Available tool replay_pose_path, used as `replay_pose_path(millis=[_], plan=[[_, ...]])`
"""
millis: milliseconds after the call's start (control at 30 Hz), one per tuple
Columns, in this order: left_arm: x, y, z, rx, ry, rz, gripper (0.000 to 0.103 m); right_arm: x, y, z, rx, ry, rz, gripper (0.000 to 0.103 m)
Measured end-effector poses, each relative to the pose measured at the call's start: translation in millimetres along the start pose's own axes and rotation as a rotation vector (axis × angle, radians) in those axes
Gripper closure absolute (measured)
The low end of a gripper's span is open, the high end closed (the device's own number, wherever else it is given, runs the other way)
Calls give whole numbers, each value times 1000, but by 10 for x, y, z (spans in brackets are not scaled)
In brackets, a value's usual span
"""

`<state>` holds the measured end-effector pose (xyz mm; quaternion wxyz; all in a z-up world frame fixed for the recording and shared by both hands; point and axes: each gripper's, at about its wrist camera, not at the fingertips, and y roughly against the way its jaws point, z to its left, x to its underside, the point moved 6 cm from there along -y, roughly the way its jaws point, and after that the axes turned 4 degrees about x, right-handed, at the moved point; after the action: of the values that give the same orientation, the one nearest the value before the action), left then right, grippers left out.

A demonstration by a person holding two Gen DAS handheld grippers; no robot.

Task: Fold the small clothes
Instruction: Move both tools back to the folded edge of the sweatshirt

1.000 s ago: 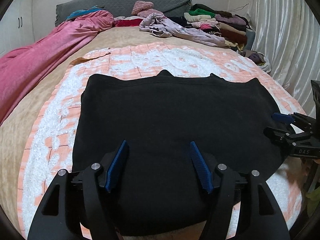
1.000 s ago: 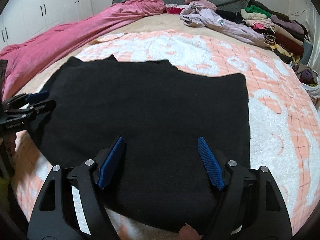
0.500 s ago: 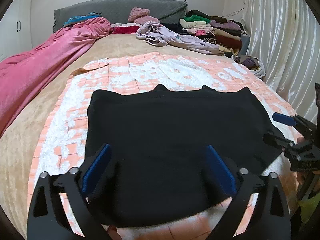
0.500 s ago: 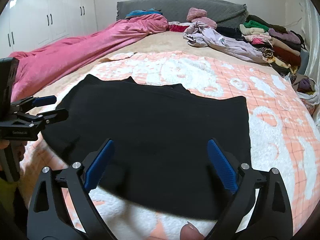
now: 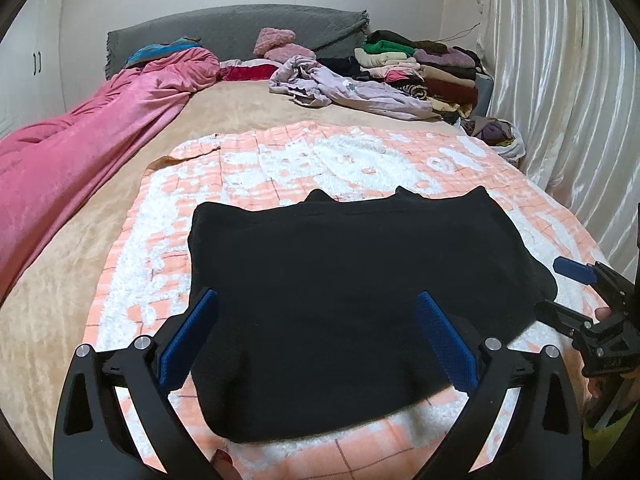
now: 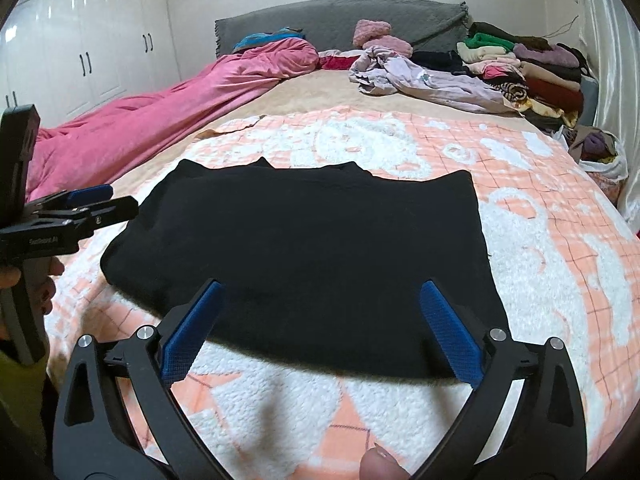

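Note:
A black garment [image 5: 352, 248] [image 6: 304, 232] lies folded flat on the peach and white blanket [image 5: 360, 160] [image 6: 540, 240]. My left gripper [image 5: 316, 296] hovers above the garment's near edge. Its jaws are opening wide, and the blue pads [image 5: 188, 336] press on nothing. My right gripper [image 6: 322, 286] hangs over the near right part of the garment, its jaws likewise opening, with no cloth pinched between them. Each gripper also shows from the side in the other's view: the right gripper [image 5: 576, 292] and the left gripper [image 6: 92, 204].
A pink duvet [image 5: 80, 148] runs along the left of the bed. A crumpled lilac garment [image 5: 344, 88] and a stack of folded clothes [image 5: 424, 68] lie by the grey headboard [image 5: 224, 28]. White wardrobe doors [image 6: 92, 44] stand left, a curtain [image 5: 560, 100] right.
Both grippers have spread from partly closed to wide and drawn up and back from the black garment, which now looks smaller and lies flat on the blanket.

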<state>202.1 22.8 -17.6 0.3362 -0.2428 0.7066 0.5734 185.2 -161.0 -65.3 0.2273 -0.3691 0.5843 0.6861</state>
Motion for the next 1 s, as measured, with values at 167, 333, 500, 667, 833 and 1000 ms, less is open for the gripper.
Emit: replay_pose_path(millis=[167, 333, 500, 667, 833, 1000], plan=[[-15, 33, 8, -6, -5, 0, 4, 26, 21, 164, -16, 25, 10, 10], [-32, 92, 116, -32, -1, 1, 4, 33, 36, 413, -44, 62, 18, 10], [-54, 128, 244, -40, 25, -1, 4, 33, 55, 669, -72, 108, 20, 10], [-93, 179, 380, -49, 56, -12, 4, 40, 34, 912, -101, 147, 30, 9], [-109, 202, 530, -62, 88, -18, 4, 57, -5, 1165, -118, 208, 37, 9], [-111, 197, 663, -75, 120, -16, 4, 56, -48, 1331, -140, 224, 47, 9]])
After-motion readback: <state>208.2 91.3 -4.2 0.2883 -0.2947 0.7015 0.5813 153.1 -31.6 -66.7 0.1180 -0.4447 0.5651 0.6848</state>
